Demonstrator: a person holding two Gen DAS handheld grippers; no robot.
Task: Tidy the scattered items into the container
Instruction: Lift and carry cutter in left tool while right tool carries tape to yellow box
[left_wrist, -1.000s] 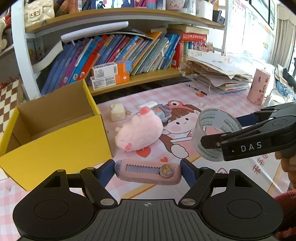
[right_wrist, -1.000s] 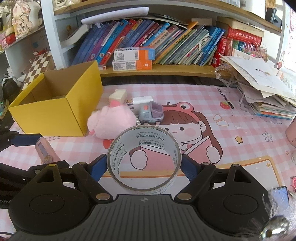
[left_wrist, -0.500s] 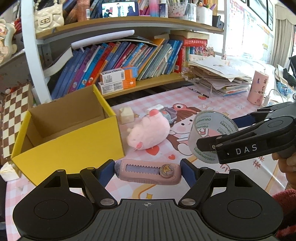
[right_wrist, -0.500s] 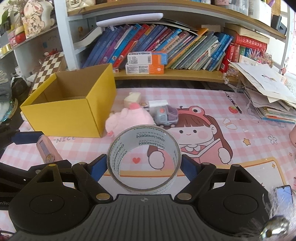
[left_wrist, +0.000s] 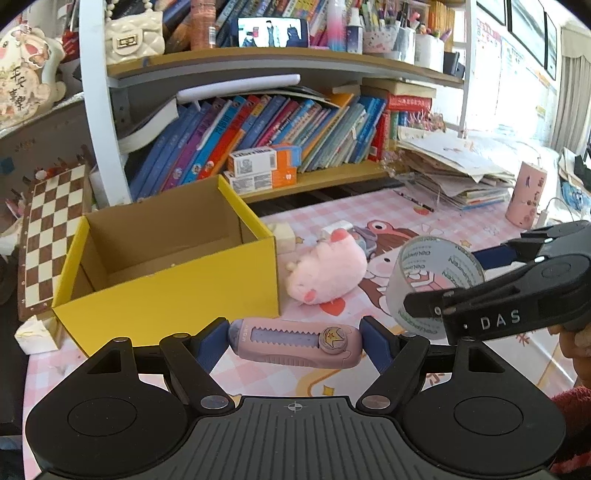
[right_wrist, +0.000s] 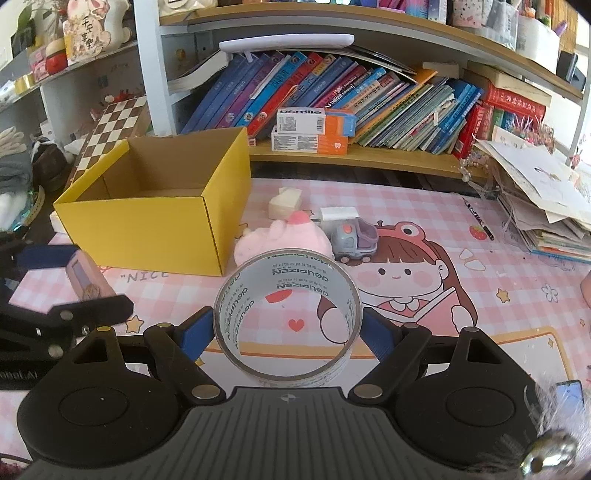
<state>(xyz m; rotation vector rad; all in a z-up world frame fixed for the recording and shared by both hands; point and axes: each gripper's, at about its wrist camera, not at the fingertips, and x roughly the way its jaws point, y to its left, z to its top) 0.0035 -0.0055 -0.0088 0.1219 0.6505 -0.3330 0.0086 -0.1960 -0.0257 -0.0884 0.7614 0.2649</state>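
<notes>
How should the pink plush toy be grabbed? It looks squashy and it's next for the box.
Grip the pink plush toy across its rounded body, coming down from above. It lies on its side on the mat, close to the yellow box and the toy truck, so a side approach looks crowded; the soft middle should squeeze between the fingers.

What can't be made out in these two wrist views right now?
- Yellow box floor: in both views its front wall hides the near part.
- Toy truck: left wrist view, mostly behind the pink plush.
- Utility knife: right wrist view, blurred and partly behind the left claw.
- Phone: right wrist view, cut off by the fisheye rim.
- Book titles: too small.
</notes>
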